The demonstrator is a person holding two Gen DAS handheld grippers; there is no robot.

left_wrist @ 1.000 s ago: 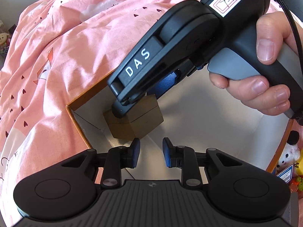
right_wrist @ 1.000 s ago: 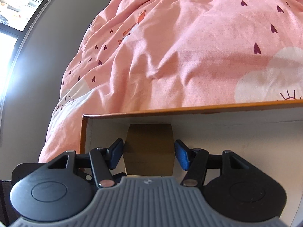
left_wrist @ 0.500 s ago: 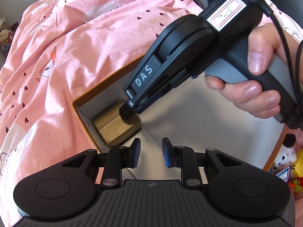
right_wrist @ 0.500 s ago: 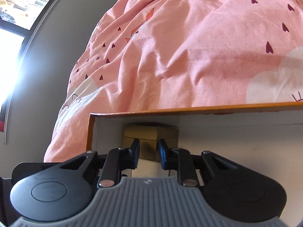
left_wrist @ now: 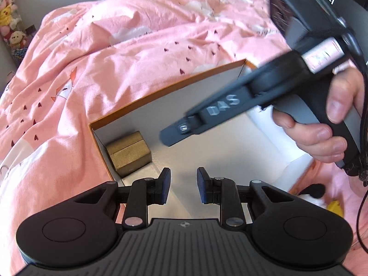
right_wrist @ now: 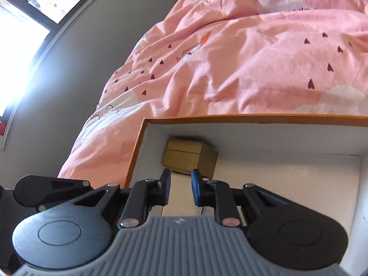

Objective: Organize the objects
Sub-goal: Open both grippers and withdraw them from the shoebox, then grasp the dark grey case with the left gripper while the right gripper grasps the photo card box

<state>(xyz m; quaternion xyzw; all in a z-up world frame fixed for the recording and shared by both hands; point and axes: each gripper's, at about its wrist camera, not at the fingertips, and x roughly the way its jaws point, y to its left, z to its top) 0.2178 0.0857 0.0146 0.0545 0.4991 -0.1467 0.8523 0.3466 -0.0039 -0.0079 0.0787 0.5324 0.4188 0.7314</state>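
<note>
A small brown cardboard box sits in the near-left corner of a large orange-rimmed box with a white inside, free of both grippers. My right gripper hovers above and behind the brown box, its jaws drawn close with nothing between them. In the left wrist view that right gripper shows from the side, blurred, held by a hand over the big box. My left gripper hangs over the box's near edge, jaws close together and empty.
The big box lies on a bed under a pink duvet with small heart prints. Plush toys stand at the far left, and another toy lies beside the box at the right. A grey wall and bright window are to the left.
The right gripper let go of the brown box, leaving it in the corner, drew its jaws together and pulled back upward. The left gripper also rose and backed away.
</note>
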